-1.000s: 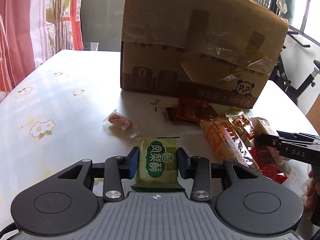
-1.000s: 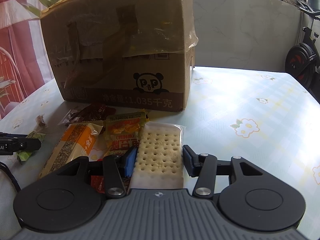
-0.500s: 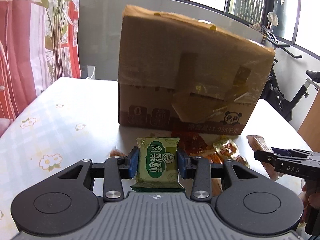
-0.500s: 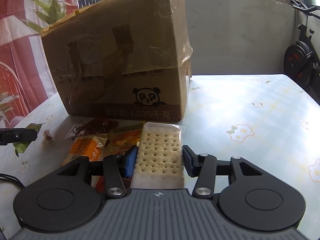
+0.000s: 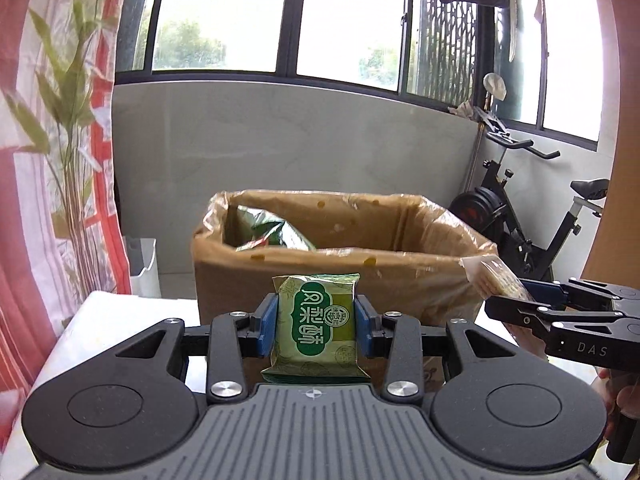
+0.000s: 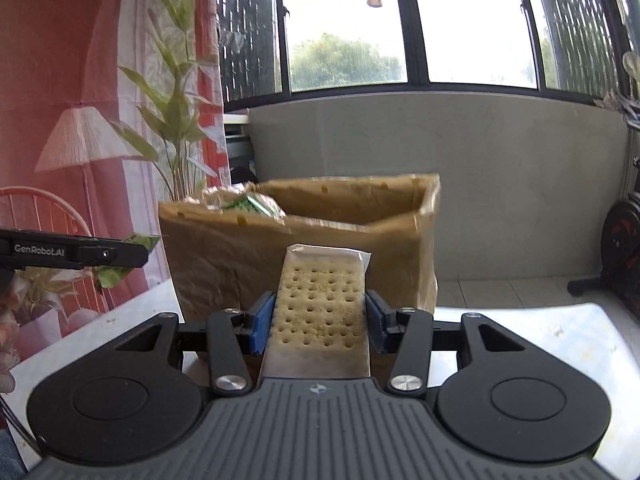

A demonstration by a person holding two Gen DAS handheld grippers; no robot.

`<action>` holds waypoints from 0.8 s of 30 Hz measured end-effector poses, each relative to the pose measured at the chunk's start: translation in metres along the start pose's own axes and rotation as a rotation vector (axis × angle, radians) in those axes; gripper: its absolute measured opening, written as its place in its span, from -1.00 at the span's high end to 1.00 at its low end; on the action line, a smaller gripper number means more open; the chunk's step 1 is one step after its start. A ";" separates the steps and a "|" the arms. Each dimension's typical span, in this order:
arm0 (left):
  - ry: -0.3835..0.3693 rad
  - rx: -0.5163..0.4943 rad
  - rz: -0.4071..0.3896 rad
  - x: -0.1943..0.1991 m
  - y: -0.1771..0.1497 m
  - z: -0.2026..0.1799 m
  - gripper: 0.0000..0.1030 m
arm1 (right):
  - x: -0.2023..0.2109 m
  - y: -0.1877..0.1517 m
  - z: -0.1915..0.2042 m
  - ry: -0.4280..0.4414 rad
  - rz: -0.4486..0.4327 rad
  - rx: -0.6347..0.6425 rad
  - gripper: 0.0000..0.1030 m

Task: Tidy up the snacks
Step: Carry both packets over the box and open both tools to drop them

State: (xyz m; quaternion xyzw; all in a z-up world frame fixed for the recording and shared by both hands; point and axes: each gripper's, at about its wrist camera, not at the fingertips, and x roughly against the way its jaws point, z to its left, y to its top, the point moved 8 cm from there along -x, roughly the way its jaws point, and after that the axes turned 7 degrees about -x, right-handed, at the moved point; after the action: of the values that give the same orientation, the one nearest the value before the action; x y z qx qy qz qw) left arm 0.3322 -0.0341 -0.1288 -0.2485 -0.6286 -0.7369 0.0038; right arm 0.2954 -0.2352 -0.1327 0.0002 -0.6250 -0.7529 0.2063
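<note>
Green snack: the flat green foil-wrapped pastry packet [image 5: 316,330] sits low in the centre of my left view, pinched by its side edges between the blue pads of my left gripper [image 5: 316,330], long axis pointing forward along the fingers.
Cracker: the pale dotted cracker in clear wrap [image 6: 320,312] is clamped the same way in my right gripper [image 6: 319,320], low centre of the right view, long axis also forward.
Jaws: both closed on their packets, neither slack.
Box: the open brown cardboard box with a shiny plastic lining [image 5: 400,256] stands straight ahead in mid-frame of both views, its rim above the packet tops, another green bag [image 5: 276,232] already poking up inside at the left.
Key relation: both packets lie in front of the box's near wall, not over the opening; I judge each must go forward over the rim before I let go.
Nearer hand: I cannot say for certain; in the left view the cracker's tip seems right by the box's right corner.
Surface: the white surface [image 6: 520,320] shows only in slivers beside the box.
Hidden: the box floor, and any snacks left on the surface, blocked by my gripper bodies.
</note>
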 end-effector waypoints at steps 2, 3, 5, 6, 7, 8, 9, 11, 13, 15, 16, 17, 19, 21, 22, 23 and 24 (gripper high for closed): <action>-0.015 -0.014 -0.014 -0.010 0.019 -0.004 0.18 | -0.006 0.022 0.005 0.011 -0.025 0.019 0.03; -0.021 -0.015 -0.018 -0.016 0.027 -0.006 0.18 | -0.012 0.032 0.007 0.013 -0.031 0.026 0.03; -0.015 -0.031 -0.034 -0.029 0.043 -0.009 0.18 | -0.027 0.049 0.009 0.019 -0.037 0.040 0.03; -0.008 -0.063 -0.045 -0.034 0.050 -0.013 0.18 | -0.036 0.056 0.009 0.017 -0.035 0.052 0.03; -0.007 -0.093 -0.046 -0.042 0.056 -0.019 0.18 | -0.048 0.064 0.009 0.010 -0.033 0.076 0.03; -0.014 -0.104 -0.037 -0.050 0.060 -0.023 0.18 | -0.058 0.069 0.008 0.003 -0.027 0.098 0.03; -0.027 -0.097 -0.022 -0.059 0.063 -0.025 0.18 | -0.069 0.074 0.007 -0.010 -0.023 0.122 0.03; -0.045 -0.066 0.003 -0.078 0.068 -0.025 0.18 | -0.089 0.078 0.002 -0.040 -0.006 0.148 0.03; -0.024 -0.073 0.016 -0.094 0.070 -0.023 0.18 | -0.102 0.080 -0.004 -0.062 0.009 0.154 0.03; -0.009 -0.073 0.028 -0.108 0.070 -0.019 0.18 | -0.114 0.079 -0.009 -0.065 0.026 0.148 0.03; -0.006 -0.065 0.036 -0.115 0.070 -0.018 0.18 | -0.119 0.078 -0.010 -0.066 0.039 0.149 0.03; -0.003 -0.057 0.045 -0.120 0.069 -0.016 0.18 | -0.124 0.076 -0.010 -0.067 0.052 0.154 0.03; 0.003 -0.051 0.063 -0.130 0.066 -0.014 0.18 | -0.132 0.071 -0.009 -0.066 0.074 0.165 0.03; 0.005 -0.057 0.073 -0.135 0.064 -0.009 0.18 | -0.137 0.067 -0.009 -0.057 0.088 0.167 0.04; 0.007 -0.058 0.072 -0.137 0.063 -0.009 0.17 | -0.138 0.066 -0.009 -0.054 0.092 0.164 0.04; 0.006 -0.060 0.068 -0.137 0.063 -0.007 0.16 | -0.139 0.065 -0.009 -0.051 0.092 0.159 0.04; 0.004 -0.059 0.063 -0.138 0.063 -0.007 0.10 | -0.139 0.065 -0.009 -0.048 0.093 0.151 0.04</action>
State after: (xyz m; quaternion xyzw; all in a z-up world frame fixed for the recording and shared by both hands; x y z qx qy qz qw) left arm 0.4704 -0.0960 -0.1226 -0.2668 -0.5983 -0.7552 0.0209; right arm 0.4448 -0.2094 -0.1096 -0.0313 -0.6841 -0.6930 0.2253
